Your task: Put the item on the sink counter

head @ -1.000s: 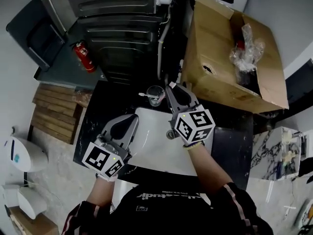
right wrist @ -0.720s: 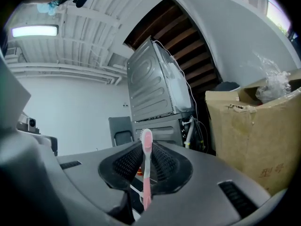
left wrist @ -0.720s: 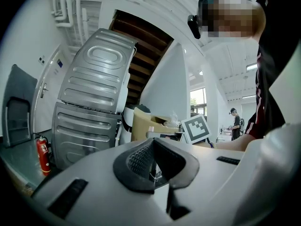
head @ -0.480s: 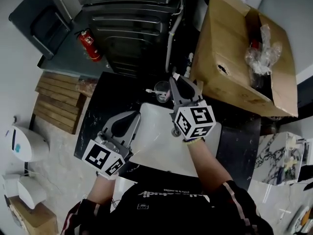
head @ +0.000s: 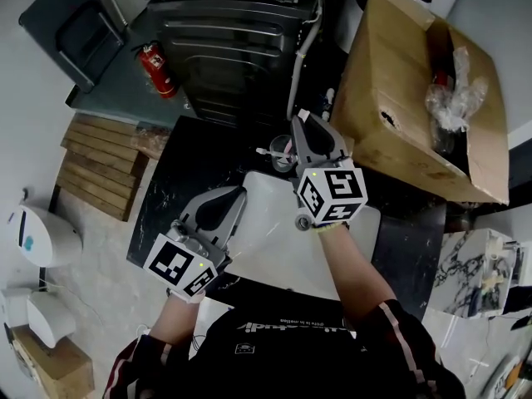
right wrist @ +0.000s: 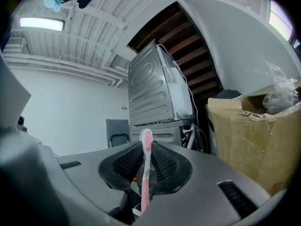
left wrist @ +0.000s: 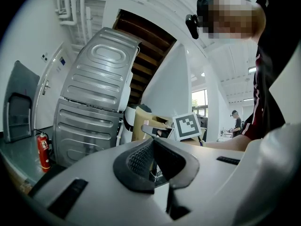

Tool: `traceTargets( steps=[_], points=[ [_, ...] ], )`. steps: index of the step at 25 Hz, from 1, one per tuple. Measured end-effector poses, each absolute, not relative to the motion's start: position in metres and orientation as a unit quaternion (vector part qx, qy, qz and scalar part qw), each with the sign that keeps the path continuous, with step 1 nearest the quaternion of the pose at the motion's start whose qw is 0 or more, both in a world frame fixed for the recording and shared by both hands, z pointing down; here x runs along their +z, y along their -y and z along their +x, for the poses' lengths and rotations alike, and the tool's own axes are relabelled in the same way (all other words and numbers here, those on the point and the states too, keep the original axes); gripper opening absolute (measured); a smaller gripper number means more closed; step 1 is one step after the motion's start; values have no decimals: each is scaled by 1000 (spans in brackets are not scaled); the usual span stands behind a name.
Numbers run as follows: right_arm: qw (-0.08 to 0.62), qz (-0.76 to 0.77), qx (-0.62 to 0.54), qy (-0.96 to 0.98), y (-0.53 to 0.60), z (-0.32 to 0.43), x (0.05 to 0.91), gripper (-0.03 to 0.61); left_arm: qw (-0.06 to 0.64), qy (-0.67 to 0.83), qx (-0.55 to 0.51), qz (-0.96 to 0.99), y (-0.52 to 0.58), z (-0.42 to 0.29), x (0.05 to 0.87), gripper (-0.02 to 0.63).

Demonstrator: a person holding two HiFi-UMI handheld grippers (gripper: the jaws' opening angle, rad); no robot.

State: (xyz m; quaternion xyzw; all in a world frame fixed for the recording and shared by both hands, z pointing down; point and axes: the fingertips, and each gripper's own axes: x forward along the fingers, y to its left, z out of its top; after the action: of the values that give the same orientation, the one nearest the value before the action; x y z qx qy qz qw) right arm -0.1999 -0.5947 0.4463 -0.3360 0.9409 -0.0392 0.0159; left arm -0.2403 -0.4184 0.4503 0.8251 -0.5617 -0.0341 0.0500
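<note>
A pink toothbrush (right wrist: 145, 173) stands upright between the pads of my right gripper (right wrist: 143, 161), whose jaws are closing around it with a sliver of gap on each side. In the head view my right gripper (head: 303, 131) hovers over a clear glass cup (head: 281, 153) at the back rim of the white sink basin (head: 270, 223), set in a black counter (head: 187, 173). The brush head pokes out left of the cup. My left gripper (head: 237, 196) hangs over the basin's left edge, shut and empty, and its pads meet in the left gripper view (left wrist: 153, 147).
A big open cardboard box (head: 399, 106) with crumpled plastic stands right of the sink. A grey washing machine (head: 224, 32) and a red fire extinguisher (head: 158, 71) are behind the counter. Wooden slats (head: 96, 165) lie on the floor at the left.
My right gripper has reached a little farther over the cup. The left gripper has hardly moved. The head camera has shifted slightly.
</note>
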Motion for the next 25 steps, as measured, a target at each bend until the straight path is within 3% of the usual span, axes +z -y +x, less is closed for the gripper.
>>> traceTargets(
  steps=[25],
  points=[
    [-119,-369,-51,-920,541,-186,546,86,52,566,-45,822,379,-243,450,15]
  ],
)
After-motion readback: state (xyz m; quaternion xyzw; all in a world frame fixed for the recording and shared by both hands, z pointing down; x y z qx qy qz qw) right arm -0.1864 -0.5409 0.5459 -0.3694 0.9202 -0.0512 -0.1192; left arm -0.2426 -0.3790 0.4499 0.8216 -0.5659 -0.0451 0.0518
